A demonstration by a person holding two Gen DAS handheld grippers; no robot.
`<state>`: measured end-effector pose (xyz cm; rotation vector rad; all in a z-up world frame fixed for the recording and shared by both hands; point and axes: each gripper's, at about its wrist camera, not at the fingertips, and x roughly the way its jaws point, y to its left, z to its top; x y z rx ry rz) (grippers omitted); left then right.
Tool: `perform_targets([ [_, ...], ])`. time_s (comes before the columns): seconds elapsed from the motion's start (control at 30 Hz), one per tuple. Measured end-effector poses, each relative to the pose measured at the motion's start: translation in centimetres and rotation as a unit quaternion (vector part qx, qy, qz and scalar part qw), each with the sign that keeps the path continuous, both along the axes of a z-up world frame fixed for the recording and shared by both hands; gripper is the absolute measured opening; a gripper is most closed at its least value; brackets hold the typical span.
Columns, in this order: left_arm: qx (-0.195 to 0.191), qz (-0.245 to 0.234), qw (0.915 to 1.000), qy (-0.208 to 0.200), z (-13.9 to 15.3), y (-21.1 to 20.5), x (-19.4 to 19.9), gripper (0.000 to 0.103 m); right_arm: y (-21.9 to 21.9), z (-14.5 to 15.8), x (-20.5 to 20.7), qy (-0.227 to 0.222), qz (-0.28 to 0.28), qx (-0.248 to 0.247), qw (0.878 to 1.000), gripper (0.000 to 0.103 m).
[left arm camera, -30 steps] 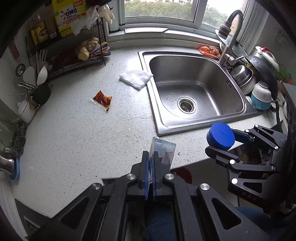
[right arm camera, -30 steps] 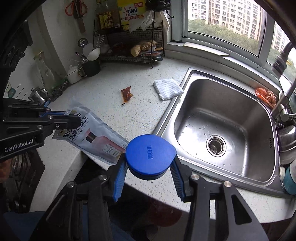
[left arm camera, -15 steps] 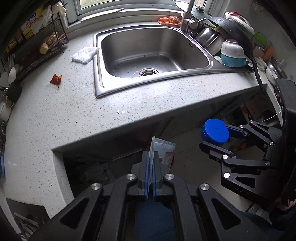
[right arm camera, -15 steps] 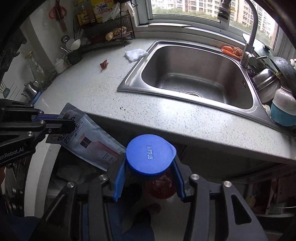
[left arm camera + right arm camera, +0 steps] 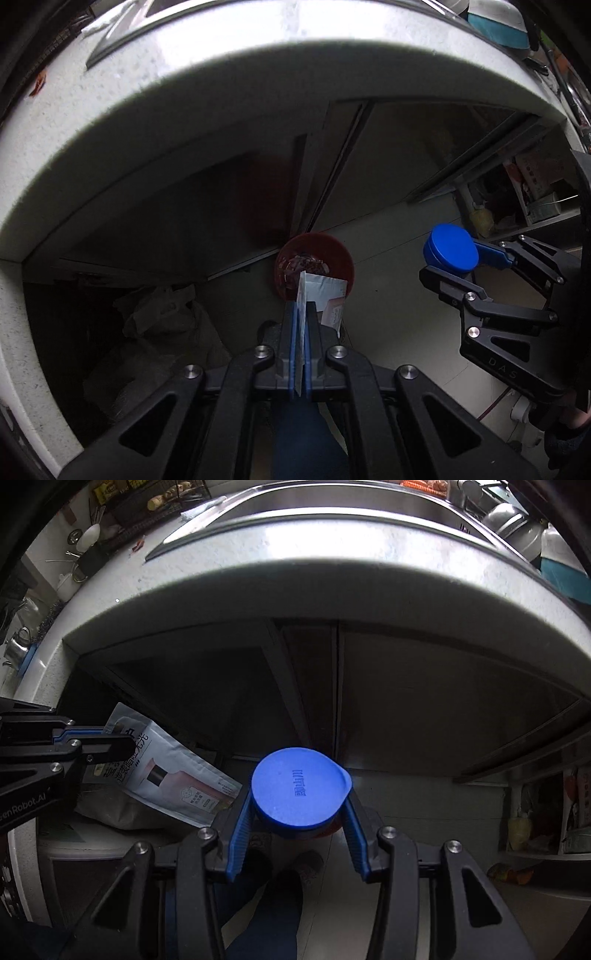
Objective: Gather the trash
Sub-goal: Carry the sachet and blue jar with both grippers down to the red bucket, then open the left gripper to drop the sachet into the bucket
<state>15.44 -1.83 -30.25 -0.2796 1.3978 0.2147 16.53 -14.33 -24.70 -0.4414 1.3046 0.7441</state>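
Observation:
My left gripper [image 5: 301, 314] is shut on a flat grey-white pouch wrapper [image 5: 325, 295], which hangs over a red bin [image 5: 314, 266] on the floor below the counter; scraps lie inside the bin. The same wrapper [image 5: 173, 779] shows in the right wrist view, pinched by the left gripper [image 5: 122, 746] at the left. My right gripper [image 5: 299, 812] is shut on a round blue lid [image 5: 299, 786], held to the right of the bin; the lid [image 5: 450, 254] and right gripper [image 5: 439, 264] also appear at the right of the left wrist view.
The white speckled counter edge [image 5: 221, 74] arcs overhead, with dark cabinet doors [image 5: 424, 709] beneath. A crumpled pale bag [image 5: 162, 325] lies in the open recess at left. Cluttered shelves [image 5: 535, 192] stand at right. A person's blue-trousered leg [image 5: 266, 923] is below.
Both grippers have dropped from above the counter to below its edge, carrying the wrapper and the lid. The sink has left view and the red bin now lies under the wrapper.

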Motion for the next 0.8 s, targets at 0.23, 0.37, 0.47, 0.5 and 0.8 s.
perform_targets([
  [0.23,0.006,0.001,0.9998,0.02,-8.4,-0.9,1.2,0.002,-1.5,-8.7,-0.1,0.023,-0.023,-0.012,0.999,0.043],
  [0.37,-0.001,0.002,0.9997,0.025,-12.2,-1.4,3.0,0.002,-1.6,-12.2,0.3,0.025,-0.036,-0.009,0.999,0.043],
  [0.47,0.005,-0.006,0.9997,0.025,-14.3,-1.5,3.9,0.002,-2.2,-14.4,0.9,0.023,-0.049,-0.01,0.998,0.043],
  [0.5,0.006,-0.009,0.9996,0.026,-14.9,-1.6,4.0,0.002,-2.4,-15.1,1.1,0.023,-0.052,-0.008,0.998,0.043],
  [0.8,0.007,-0.02,0.9994,0.029,-17.7,-1.2,4.8,0.002,-3.0,-18.0,2.2,0.032,-0.05,-0.015,0.998,0.043],
])
